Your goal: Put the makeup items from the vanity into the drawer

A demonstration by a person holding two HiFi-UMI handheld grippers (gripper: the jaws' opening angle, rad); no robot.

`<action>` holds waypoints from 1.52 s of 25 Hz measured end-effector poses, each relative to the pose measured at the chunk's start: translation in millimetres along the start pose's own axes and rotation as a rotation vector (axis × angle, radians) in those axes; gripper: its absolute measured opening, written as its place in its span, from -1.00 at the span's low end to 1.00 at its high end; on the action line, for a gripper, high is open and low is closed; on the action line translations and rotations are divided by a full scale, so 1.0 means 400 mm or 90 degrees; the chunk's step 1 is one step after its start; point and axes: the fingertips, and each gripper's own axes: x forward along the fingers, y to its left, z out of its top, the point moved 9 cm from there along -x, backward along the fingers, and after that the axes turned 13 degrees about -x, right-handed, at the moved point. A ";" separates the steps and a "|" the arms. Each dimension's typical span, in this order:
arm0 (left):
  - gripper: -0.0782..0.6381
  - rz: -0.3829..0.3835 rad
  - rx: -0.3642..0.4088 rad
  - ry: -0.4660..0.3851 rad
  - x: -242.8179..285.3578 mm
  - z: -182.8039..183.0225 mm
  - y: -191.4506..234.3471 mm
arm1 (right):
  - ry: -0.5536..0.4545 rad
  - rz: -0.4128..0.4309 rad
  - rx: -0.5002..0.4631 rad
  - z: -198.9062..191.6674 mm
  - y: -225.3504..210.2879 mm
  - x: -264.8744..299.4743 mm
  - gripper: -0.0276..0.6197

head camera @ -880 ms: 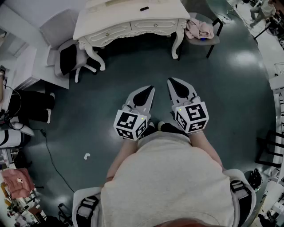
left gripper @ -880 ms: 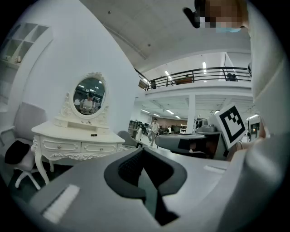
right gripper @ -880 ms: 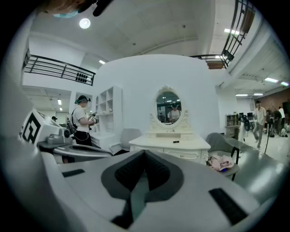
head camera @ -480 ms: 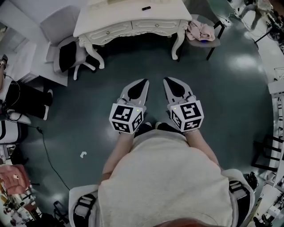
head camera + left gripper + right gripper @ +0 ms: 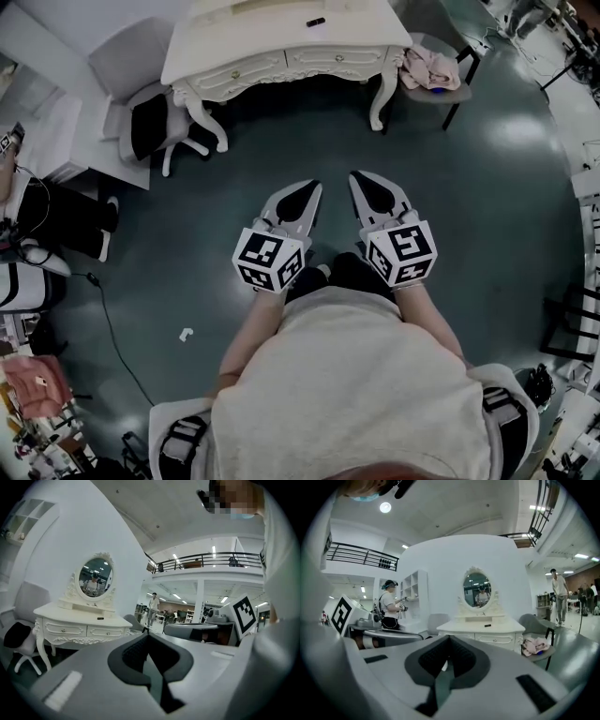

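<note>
Little has moved since the earlier frames: the head view sways slightly, and both tools remain side by side in front of the person's torso, pointing forward.

Left gripper (image 5: 313, 187): jaws closed tip to tip, nothing between them, as its own view confirms (image 5: 146, 631). Right gripper (image 5: 360, 175): likewise fully closed and empty (image 5: 450, 637).

Ahead, across an open stretch of dark green polished floor (image 5: 281, 155), stands the white carved vanity table (image 5: 253, 33) with its oval mirror (image 5: 477, 589). It is well apart from both grippers and out of reach. One small dark oblong item (image 5: 316, 22) lies on the tabletop near the back edge; whether other makeup items lie there cannot be made out at this range. The two shallow front drawers (image 5: 335, 59) both appear shut.

A grey upholstered chair (image 5: 136, 89) stands to the left of the table. To the right, a pink cloth (image 5: 424, 64) lies on a dark-legged chair (image 5: 459, 89).

Progress, as judged: the task is at its outset. No item is held, none shows in a drawer, and no drawer is open. What remains is the approach, opening a drawer, and moving each item from the tabletop into it.
</note>
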 end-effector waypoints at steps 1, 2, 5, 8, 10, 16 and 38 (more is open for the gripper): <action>-0.76 -0.005 -0.005 0.006 -0.004 -0.005 0.004 | 0.004 -0.004 0.008 -0.005 0.005 -0.001 -0.89; -0.76 -0.007 -0.008 0.011 -0.005 -0.007 0.011 | 0.007 -0.006 0.016 -0.009 0.010 0.001 -0.89; -0.76 -0.005 -0.013 0.015 0.000 -0.001 0.031 | 0.011 0.001 0.025 -0.008 0.018 0.016 -0.89; -0.76 0.003 -0.016 0.004 0.014 0.010 0.045 | 0.005 0.003 0.017 0.005 0.007 0.037 -0.89; -0.76 0.009 -0.021 0.001 0.030 0.013 0.056 | 0.003 0.002 0.017 0.006 -0.010 0.053 -0.89; -0.76 0.032 -0.032 -0.011 0.116 0.030 0.114 | -0.004 0.009 0.022 -0.009 -0.101 0.138 -0.89; -0.76 0.098 -0.059 -0.019 0.603 0.207 0.309 | 0.001 0.096 -0.011 0.006 -0.551 0.499 -0.89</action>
